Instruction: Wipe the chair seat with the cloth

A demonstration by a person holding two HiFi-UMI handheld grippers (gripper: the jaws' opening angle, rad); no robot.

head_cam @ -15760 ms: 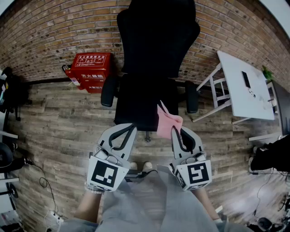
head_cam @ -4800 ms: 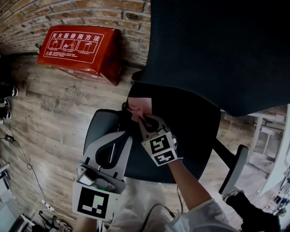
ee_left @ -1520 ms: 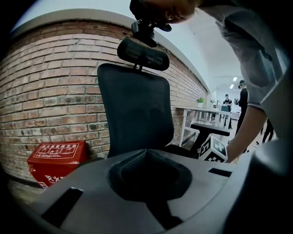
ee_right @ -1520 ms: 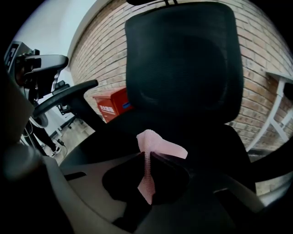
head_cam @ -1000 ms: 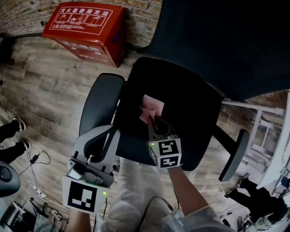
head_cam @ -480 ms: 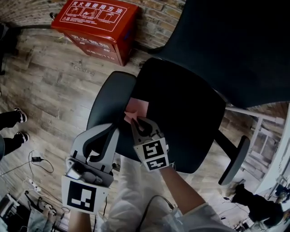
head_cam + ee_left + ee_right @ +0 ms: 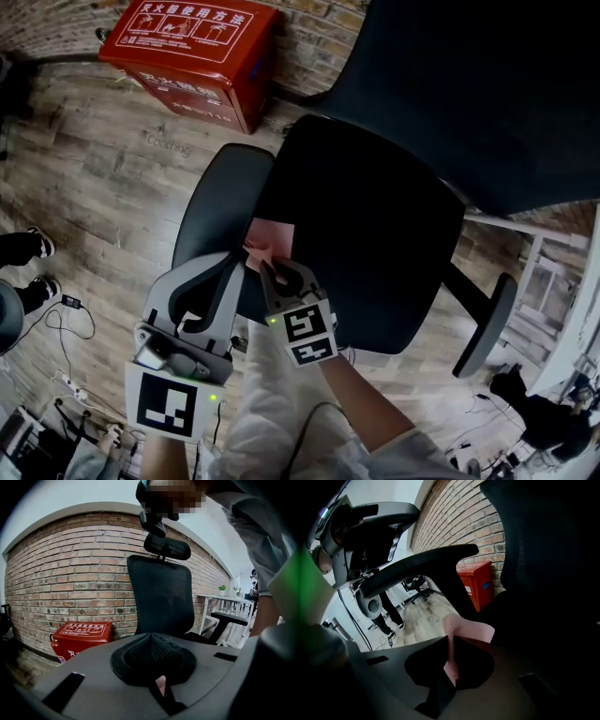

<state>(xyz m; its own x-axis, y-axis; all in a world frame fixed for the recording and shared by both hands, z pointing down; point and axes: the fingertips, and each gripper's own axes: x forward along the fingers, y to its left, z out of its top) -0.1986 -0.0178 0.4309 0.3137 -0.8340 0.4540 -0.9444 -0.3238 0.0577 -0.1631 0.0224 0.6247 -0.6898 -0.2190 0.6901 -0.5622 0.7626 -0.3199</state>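
**Cloth pinched at the seat's left edge**

The right gripper had its jaws closed on a fold of the pink cloth. The rest of the cloth fanned out past the tips onto the left edge of the seat, just beside the armrest. The left gripper hung close by over that armrest, jaws together and holding nothing.

The cloth looked thin, light and limp, so it would likely bunch or roll under a stroke rather than slide flat. The hold on a gathered fold seemed sound. Pressing the loose part down on the dark seat fabric would probably matter more than squeezing harder.
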